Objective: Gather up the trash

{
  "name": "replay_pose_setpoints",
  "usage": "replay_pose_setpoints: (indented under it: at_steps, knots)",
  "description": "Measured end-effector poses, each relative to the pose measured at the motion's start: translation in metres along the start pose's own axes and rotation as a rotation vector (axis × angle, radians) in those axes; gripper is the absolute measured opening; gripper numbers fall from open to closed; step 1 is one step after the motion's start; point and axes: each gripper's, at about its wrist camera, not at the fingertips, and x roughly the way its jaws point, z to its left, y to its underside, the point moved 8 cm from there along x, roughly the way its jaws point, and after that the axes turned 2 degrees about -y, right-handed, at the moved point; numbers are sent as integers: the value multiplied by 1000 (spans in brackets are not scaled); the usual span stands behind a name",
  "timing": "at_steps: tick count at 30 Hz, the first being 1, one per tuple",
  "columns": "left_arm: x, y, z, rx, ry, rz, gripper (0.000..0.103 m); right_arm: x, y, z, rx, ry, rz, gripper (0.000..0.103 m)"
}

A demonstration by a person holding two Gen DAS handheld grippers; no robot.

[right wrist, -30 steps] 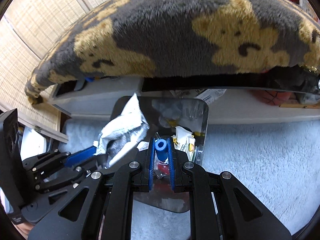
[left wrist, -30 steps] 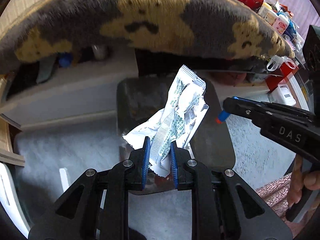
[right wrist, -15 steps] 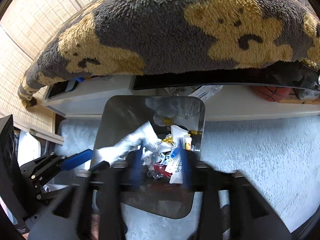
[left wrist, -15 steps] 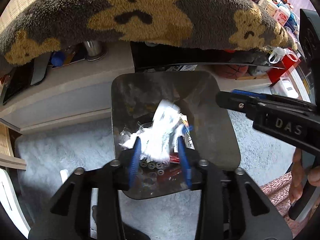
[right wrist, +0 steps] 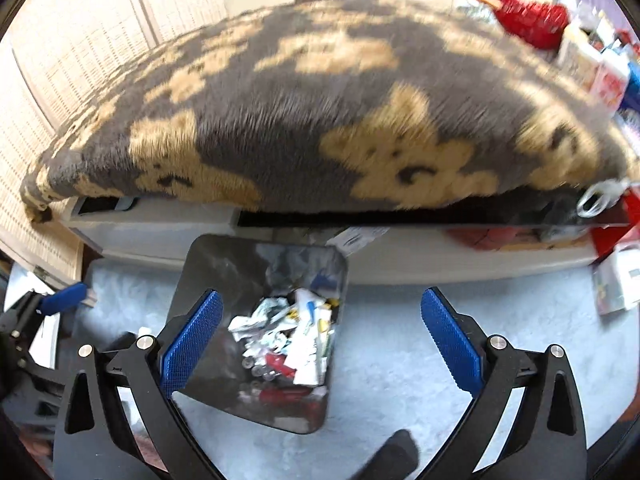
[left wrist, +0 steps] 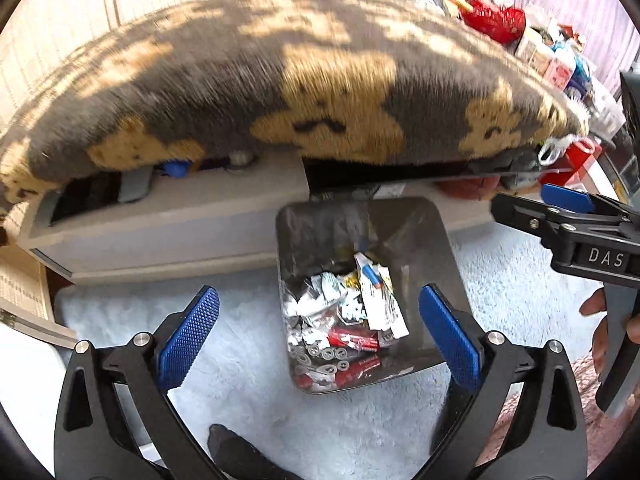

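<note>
Two hand-held grippers, one bin, contents as follows.

Left gripper (left wrist: 318, 342): black frame, blue ribbed pads; jaws opening, spread wide, nothing between them; released.

Rectangular dark grey trash bin (left wrist: 436, 240): stands on the pale blue shaggy rug (left wrist: 248, 380), just in front of the low white shelf unit (left wrist: 180, 216). Inside lies the task's thing, a heap of crumpled white wrappers, red packets and small scraps (left wrist: 348, 320), settled at the bottom.

Right gripper (right wrist: 322, 344): same make; jaws opening, wide apart, empty; released.

Progress, as judged: the pieces seen lie in the bin, and neither tool carries anything, so this load counts as delivered. No loose litter shows on the visible rug; whether more waits elsewhere cannot be told.

Left-wrist view only: the right gripper from the side, lettered "DAS", with fingers of the person's hand (left wrist: 600, 344) on its handle; a pinkish cloth at the lower right edge.

Right-wrist view only: the woven blind (right wrist: 80, 40) at far left; a white box (right wrist: 624, 280) on the rug at right.

Both views: a grey plush blanket with tan bears (right wrist: 320, 120) overhanging the shelf.
</note>
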Motion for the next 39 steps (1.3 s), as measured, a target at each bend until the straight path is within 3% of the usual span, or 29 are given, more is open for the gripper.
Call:
replay_pose_setpoints:
  at_steps: [3,11,18,28,39]
  knots:
    - [-26,-16,6,-1,-24,-54,95,-34,-17,-7,-25,34,-87,100]
    - [-129,-71,22,-3,-88,-350,95,-129,-68,-27,3,53,-356,100]
    - [-188,-97,30,-6,-134,-522,95,-177,-85,-31,-11,52,-538,100]
    - [-220,-108,40,-80,-161,-625,95,-200,-77,-37,6,90,-629,100]
    - [-216,-101,35,-83,-159,-666,95,-202,-68,-51,40,121,-664,100]
